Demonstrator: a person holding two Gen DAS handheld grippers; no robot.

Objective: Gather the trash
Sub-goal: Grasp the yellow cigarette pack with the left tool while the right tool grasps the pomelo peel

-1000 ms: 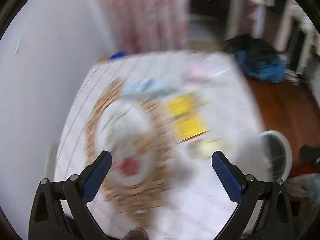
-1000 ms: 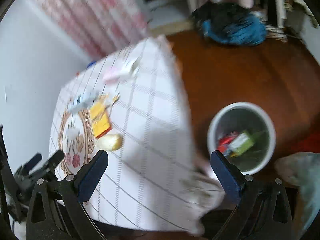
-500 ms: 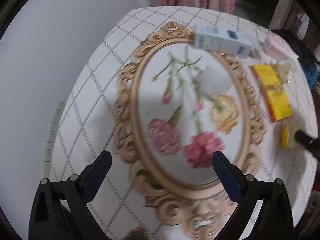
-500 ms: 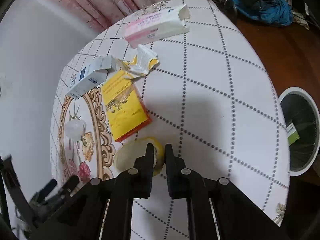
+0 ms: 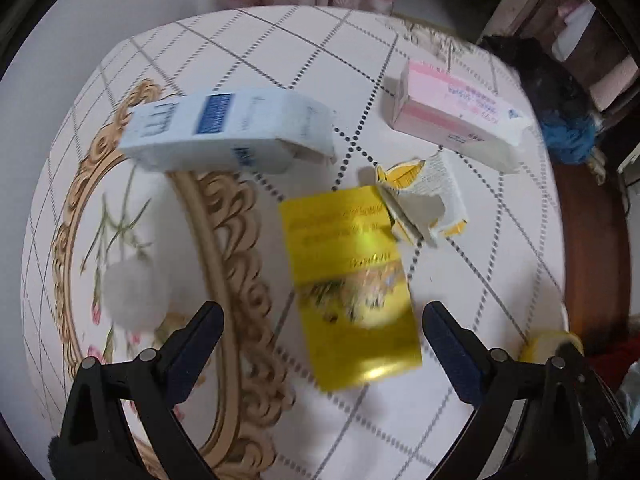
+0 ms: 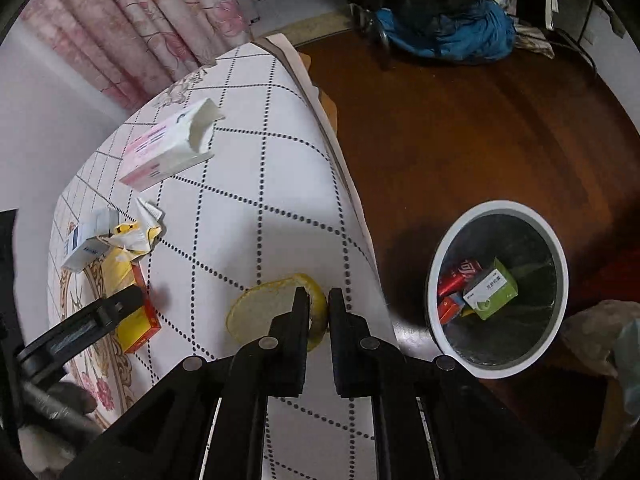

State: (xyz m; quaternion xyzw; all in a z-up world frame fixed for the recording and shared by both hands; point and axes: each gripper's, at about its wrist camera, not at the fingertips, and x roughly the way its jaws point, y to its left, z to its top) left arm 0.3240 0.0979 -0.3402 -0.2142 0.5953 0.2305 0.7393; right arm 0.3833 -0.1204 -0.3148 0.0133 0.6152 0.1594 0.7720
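L tool (image 5: 320, 340) spread wide, low over surface (image 5: 280, 40), angled fwd above yellow box (image 5: 352, 280). R tool (image 6: 319, 300) clamped on yellow peel (image 6: 256, 312) nr surface edge. Trash bin (image 6: 440, 276) on floor, right.

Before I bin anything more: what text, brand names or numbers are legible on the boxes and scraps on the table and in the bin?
Nothing reads cleanly.
White-and-blue carton: print on a blue panel, blurred.
Pink-and-white carton: lines of print, too small.
Flat yellow box: rows of lettering, motion-blurred.
Torn yellow-and-white wrapper: fine print, unreadable.
Green-and-white box in the white round bin: characters, too small.
Red can: white script, partly hidden.
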